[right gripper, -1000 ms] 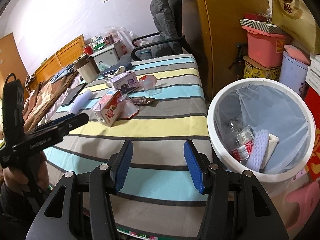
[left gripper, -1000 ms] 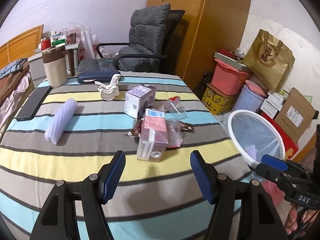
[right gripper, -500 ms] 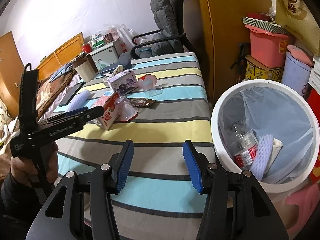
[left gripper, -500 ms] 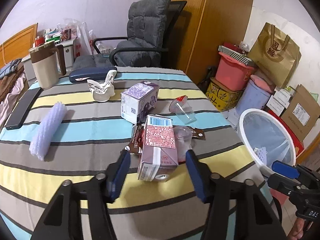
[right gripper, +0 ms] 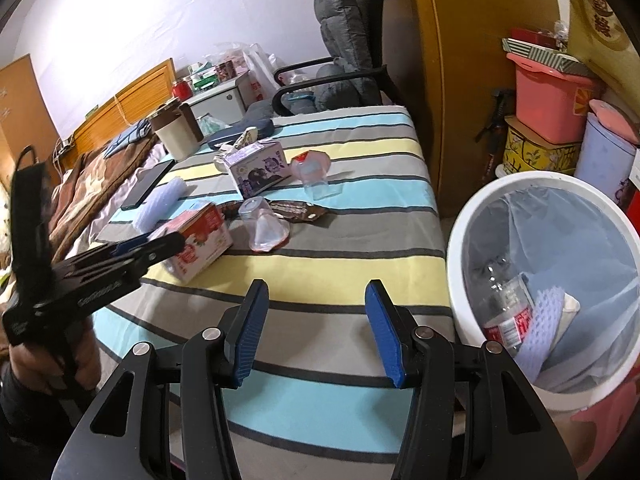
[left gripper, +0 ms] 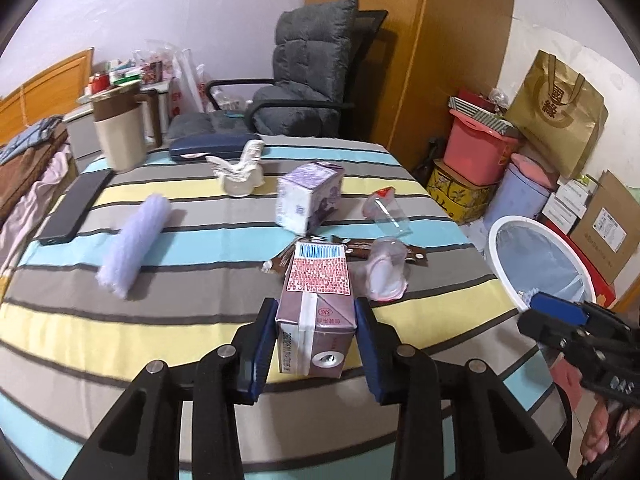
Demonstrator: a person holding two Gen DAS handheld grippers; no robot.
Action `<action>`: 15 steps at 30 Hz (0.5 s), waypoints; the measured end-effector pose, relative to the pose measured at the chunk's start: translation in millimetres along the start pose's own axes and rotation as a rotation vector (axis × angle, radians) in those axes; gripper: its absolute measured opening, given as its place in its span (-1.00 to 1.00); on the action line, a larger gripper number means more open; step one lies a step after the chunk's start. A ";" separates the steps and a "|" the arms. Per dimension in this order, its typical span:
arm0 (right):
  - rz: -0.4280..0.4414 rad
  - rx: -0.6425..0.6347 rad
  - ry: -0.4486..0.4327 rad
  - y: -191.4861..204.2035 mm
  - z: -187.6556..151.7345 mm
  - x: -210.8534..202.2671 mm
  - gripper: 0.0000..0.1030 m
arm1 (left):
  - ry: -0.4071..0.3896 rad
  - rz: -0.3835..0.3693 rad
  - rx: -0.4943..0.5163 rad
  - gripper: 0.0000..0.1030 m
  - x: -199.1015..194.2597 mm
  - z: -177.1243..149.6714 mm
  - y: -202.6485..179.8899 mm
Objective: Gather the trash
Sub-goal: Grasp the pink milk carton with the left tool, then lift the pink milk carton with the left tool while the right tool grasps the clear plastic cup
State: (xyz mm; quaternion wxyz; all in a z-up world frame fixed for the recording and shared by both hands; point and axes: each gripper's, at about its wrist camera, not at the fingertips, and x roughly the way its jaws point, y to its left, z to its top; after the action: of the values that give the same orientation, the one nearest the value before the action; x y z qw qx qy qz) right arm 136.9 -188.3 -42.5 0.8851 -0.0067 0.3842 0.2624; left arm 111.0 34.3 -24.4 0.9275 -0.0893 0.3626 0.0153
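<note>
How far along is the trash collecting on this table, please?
Done: the bin already holds a bottle and a foam net. In hand: the left gripper is closing around the red carton; the right gripper is open and empty. Left: the purple carton, two plastic cups, a wrapper and another foam net.

Desk (left gripper: 120,332): near carton (left gripper: 318,300) between the closing jaws of the left gripper (left gripper: 316,354); overturned cup (left gripper: 384,272) right of it; second carton (left gripper: 310,196) farther; foam roll (left gripper: 132,240) left. Bin (right gripper: 472,216) right of desk, bottle (right gripper: 506,304) inside.
</note>
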 end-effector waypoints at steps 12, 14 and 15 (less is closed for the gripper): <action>0.028 -0.030 0.006 12.5 10.9 15.5 0.02 | 0.049 0.029 -0.033 -0.25 -4.9 -12.3 18.0; 0.027 -0.033 0.008 13.4 12.9 17.1 0.02 | 0.057 0.021 -0.033 -0.25 -1.2 -10.9 16.9; 0.027 -0.034 0.007 14.1 13.7 17.7 0.02 | 0.060 0.020 -0.035 -0.24 0.4 -9.7 17.0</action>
State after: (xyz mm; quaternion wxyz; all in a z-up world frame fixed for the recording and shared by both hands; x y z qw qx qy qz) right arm 149.5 -165.0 -42.3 0.8798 -0.0175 0.3830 0.2810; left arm 103.2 49.3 -34.3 0.9143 -0.1021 0.3909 0.0283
